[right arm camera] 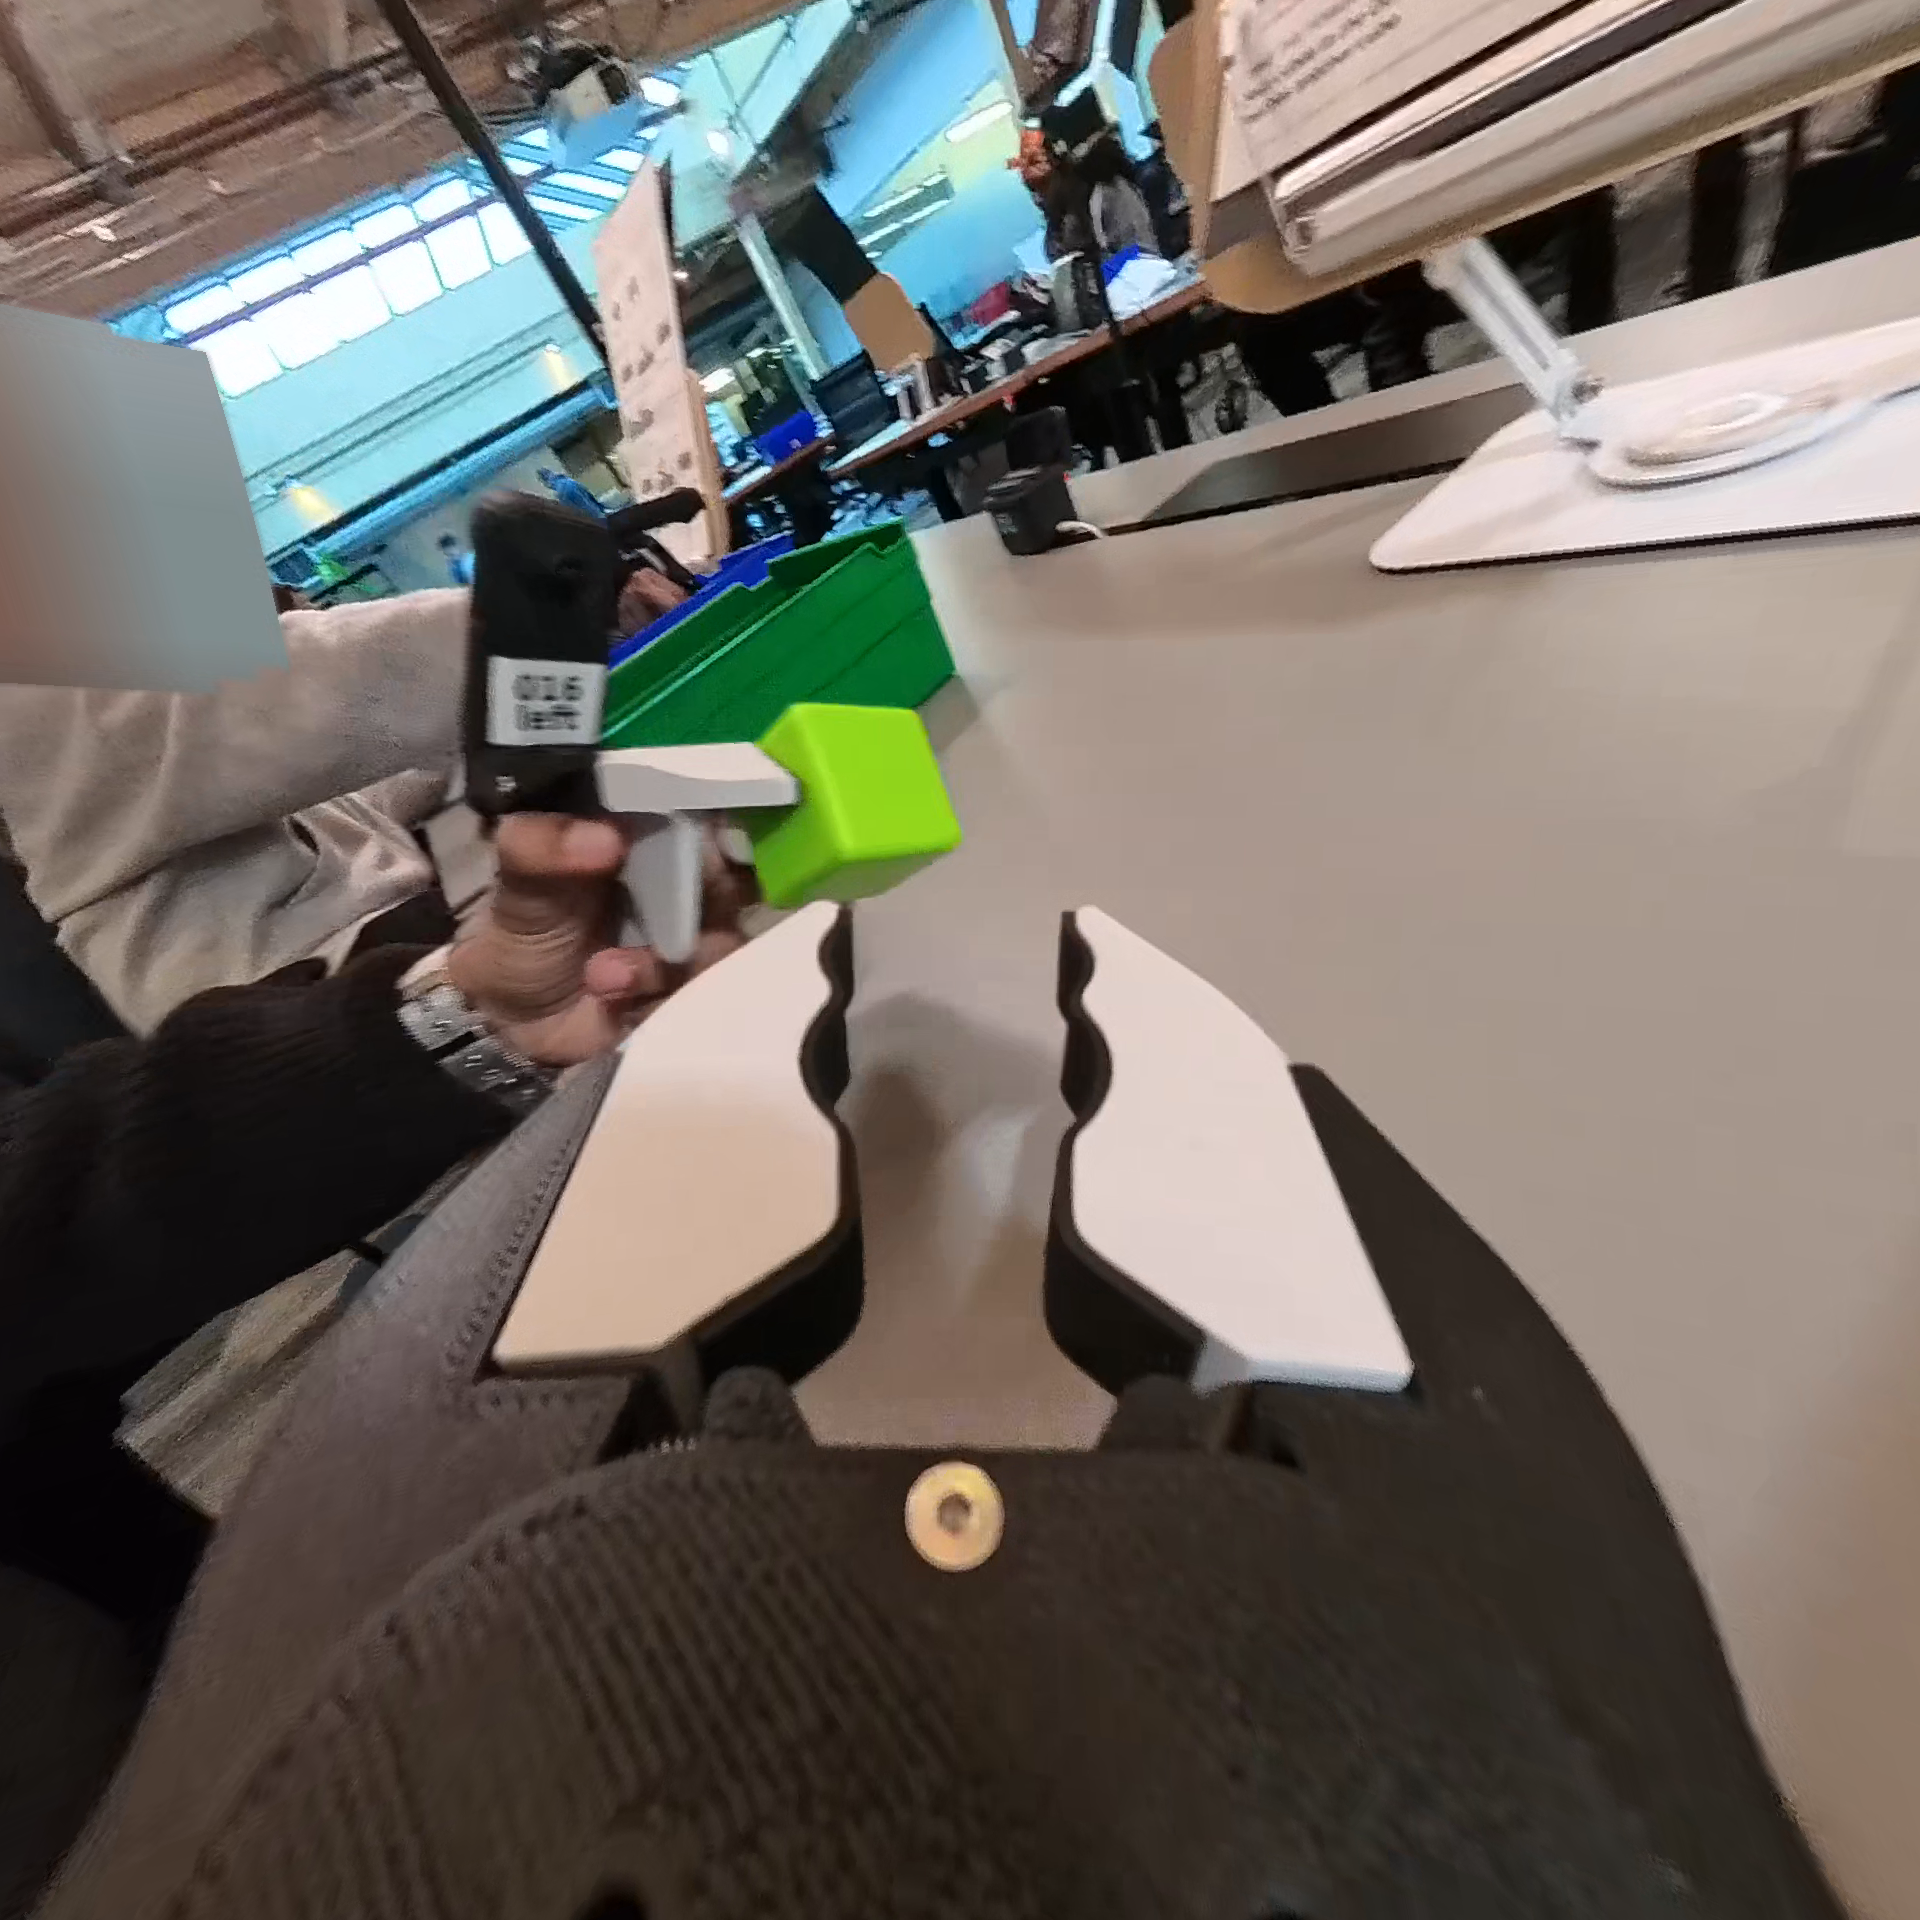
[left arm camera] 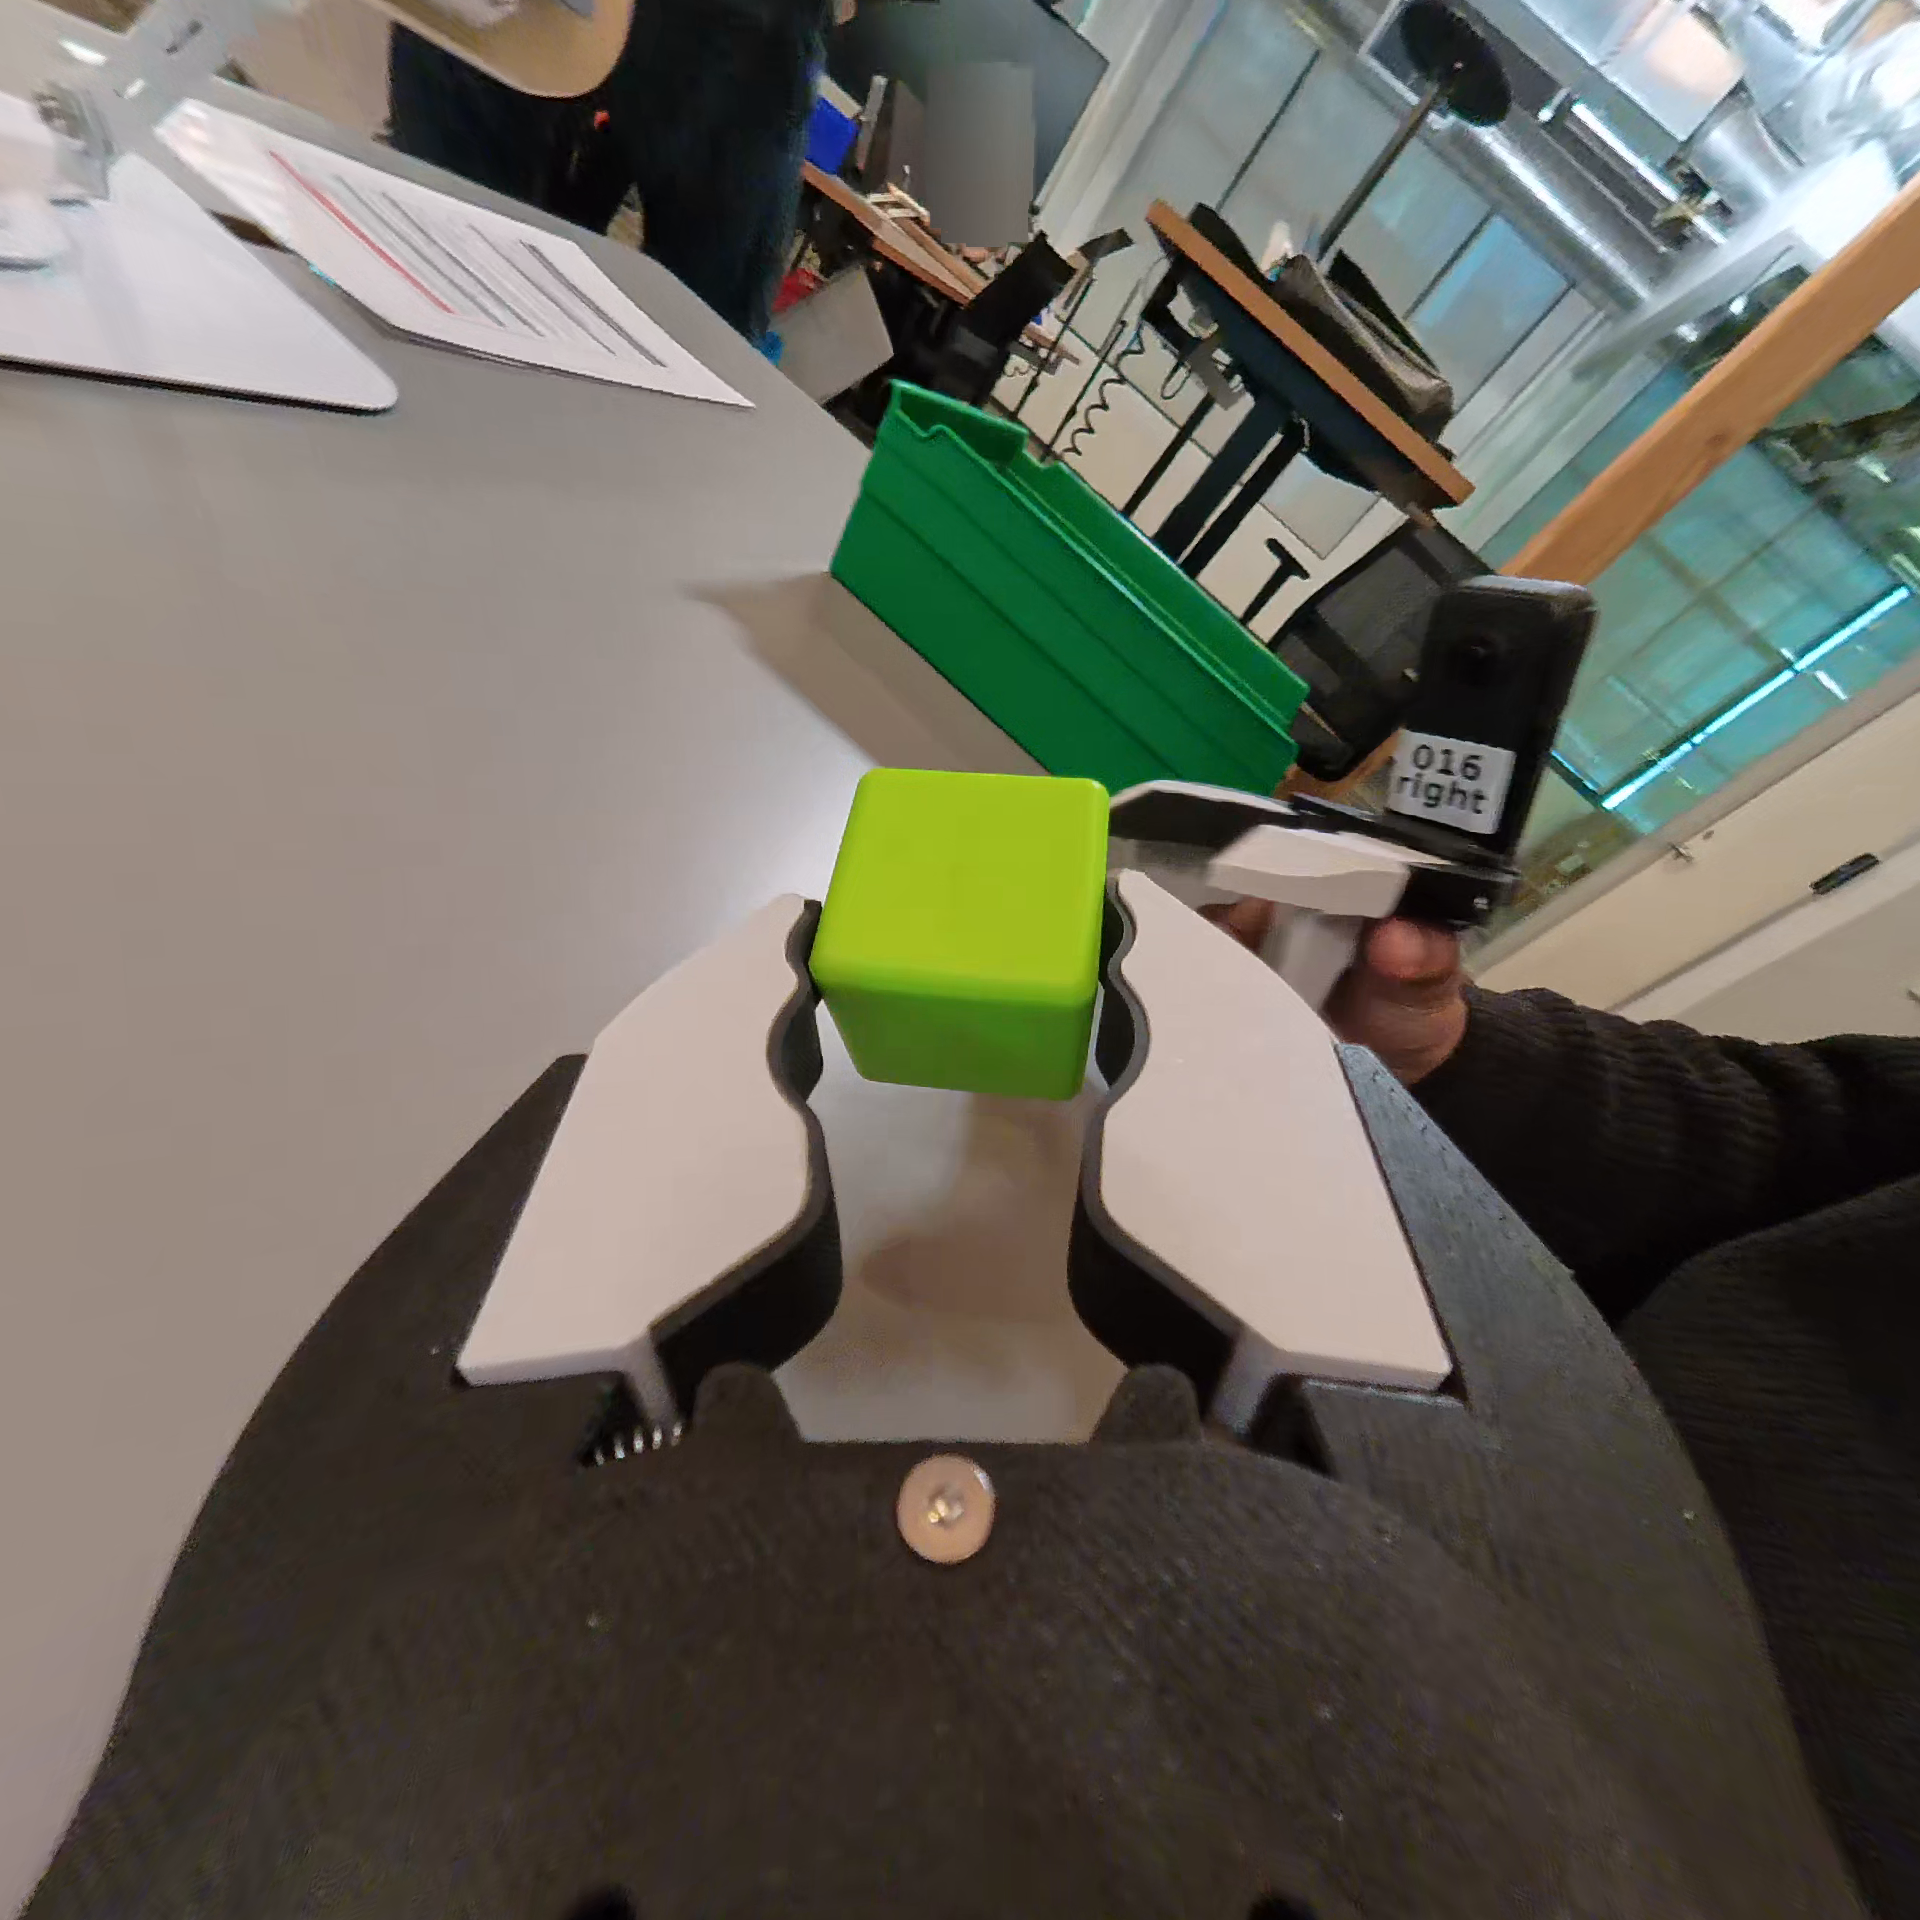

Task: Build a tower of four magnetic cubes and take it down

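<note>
With the left gripper [left arm camera: 961,935] clamped on 1 lime cube [left arm camera: 961,935] above the grey table [left arm camera: 364,727], the empty, parted right gripper [right arm camera: 954,920] waits at 3 o'clock, so lower it level.

White label [left arm camera: 1447,793] on black camera [left arm camera: 1496,686] (printed)

White-fingered black left claw [left arm camera: 956,966]; dark ribbed sleeve [left arm camera: 1662,1122]
</note>
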`<state>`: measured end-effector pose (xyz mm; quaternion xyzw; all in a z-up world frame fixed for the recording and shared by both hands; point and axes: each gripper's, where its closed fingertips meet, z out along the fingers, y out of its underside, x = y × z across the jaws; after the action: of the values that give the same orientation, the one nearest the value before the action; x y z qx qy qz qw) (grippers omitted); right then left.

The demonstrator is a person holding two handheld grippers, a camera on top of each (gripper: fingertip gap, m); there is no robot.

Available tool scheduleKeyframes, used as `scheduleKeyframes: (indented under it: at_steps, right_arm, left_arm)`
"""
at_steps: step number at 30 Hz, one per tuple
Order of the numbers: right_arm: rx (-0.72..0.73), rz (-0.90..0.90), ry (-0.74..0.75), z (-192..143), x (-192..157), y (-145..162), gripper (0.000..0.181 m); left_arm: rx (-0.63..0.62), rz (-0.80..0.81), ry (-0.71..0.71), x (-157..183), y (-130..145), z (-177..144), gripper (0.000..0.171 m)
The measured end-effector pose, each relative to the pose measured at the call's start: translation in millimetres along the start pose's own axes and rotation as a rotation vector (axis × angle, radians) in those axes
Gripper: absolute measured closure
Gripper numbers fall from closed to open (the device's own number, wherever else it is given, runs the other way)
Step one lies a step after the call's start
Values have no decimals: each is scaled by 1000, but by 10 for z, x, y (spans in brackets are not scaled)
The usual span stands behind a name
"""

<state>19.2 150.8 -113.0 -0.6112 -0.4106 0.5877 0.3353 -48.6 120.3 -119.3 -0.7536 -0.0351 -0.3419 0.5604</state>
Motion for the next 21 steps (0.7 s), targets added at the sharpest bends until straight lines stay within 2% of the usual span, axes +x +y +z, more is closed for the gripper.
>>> scheduleKeyframes:
  at_steps: [4,8,13,21]
  right_arm:
    - [-100,11,-124,71,-197,191,131]
    - [-156,-60,-126,127,-219,341,129]
    - [-142,-46,-177,113,-321,314,127]
    - [-150,19,-253,84,-421,304,129]
  left_arm:
    - [12,-30,24,-85,-10,-31,118]
    - [-34,-8,111,86,71,13,118]
    - [-133,81,166,282,270,107,118]
    - [-173,95,272,518,387,149,118]
